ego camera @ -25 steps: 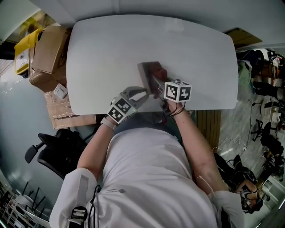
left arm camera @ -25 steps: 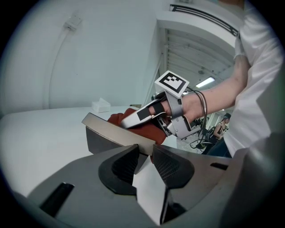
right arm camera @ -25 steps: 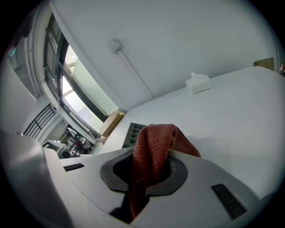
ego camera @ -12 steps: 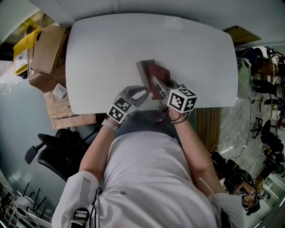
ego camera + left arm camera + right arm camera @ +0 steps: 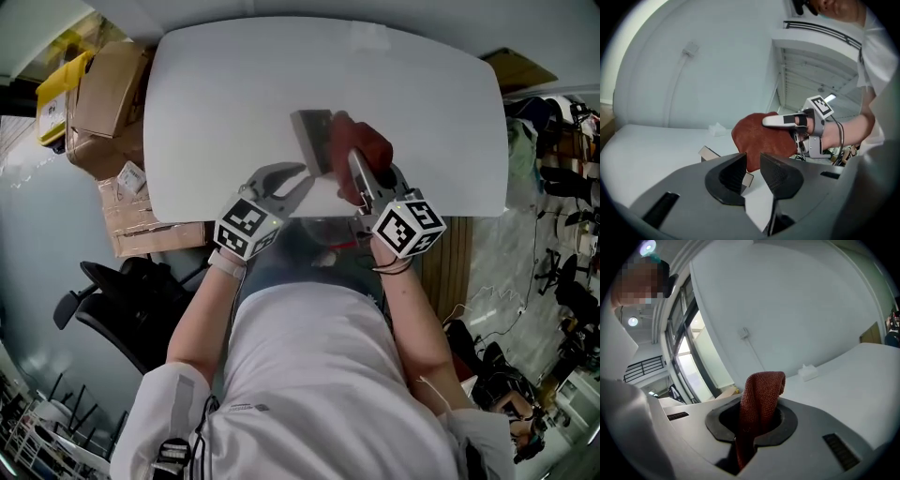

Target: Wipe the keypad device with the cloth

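Pale desk surface fills the head view, with cardboard boxes on the floor to its left.

1. Task item: the keypad device lies flat on the desk, towards the near edge and roughly central. No claw grips it.
2. Right claw: clamped on the cloth. The right gripper view shows the red-brown fabric pinched between the jaws, standing up past them in a folded bunch. In the left gripper view the cloth hangs clear of the desk, just right of the device and partly over its right edge.
3. Left claw: wide, with its jaws just now narrowing a little. Nothing sits between the pads. The device's near corner shows only beyond them, so I read this claw as empty and near the device's near-left side.

Progress, as I judge it: the cloth is secured, but at this moment it is not in contact with the keypad face. No view tells me whether the face is already clean. I treat the wiping contact as outstanding: bring the cloth down onto the device and stroke across it, steadying the body with the left claw if it slides.
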`<state>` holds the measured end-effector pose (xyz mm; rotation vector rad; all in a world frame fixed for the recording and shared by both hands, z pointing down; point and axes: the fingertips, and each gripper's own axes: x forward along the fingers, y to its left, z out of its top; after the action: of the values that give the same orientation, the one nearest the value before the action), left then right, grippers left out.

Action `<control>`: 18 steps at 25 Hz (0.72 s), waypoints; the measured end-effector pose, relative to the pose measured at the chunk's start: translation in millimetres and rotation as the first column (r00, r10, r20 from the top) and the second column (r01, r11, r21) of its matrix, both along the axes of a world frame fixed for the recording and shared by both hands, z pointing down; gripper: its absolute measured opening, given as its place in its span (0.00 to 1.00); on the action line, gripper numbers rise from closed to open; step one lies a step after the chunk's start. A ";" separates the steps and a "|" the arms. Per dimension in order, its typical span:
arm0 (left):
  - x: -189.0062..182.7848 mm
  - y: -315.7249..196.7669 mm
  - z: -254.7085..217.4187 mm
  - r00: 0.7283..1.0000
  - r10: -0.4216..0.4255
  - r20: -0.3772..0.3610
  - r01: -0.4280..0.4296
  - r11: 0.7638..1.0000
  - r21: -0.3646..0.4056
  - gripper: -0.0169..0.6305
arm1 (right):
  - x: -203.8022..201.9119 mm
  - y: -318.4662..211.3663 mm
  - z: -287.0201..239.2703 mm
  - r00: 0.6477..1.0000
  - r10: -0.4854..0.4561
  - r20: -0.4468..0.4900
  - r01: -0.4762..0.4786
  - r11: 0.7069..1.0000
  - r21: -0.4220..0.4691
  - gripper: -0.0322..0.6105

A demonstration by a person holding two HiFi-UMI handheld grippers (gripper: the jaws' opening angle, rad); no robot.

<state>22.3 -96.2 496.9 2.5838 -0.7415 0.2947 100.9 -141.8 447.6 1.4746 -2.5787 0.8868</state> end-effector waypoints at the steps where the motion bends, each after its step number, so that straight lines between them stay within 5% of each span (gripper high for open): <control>1: -0.6 2.4 -7.0 1.000 -0.014 0.001 0.014 1.000 0.015 0.18 | 2.2 5.5 -5.9 1.000 0.001 0.002 -0.001 1.000 0.014 0.13; 8: 8.4 46.3 -58.5 0.995 -0.098 0.019 0.094 0.985 0.142 0.17 | 14.4 68.6 -53.1 0.997 -0.068 0.022 0.065 0.990 0.123 0.13; 18: 15.1 157.0 -132.8 0.960 -0.276 -0.044 0.279 0.929 0.242 0.15 | 30.3 188.2 -93.2 0.982 -0.184 -0.029 0.186 0.956 0.228 0.13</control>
<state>37.4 60.8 364.1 2.6562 -1.1932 0.1070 131.2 46.4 354.3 1.2471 -2.8356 0.5772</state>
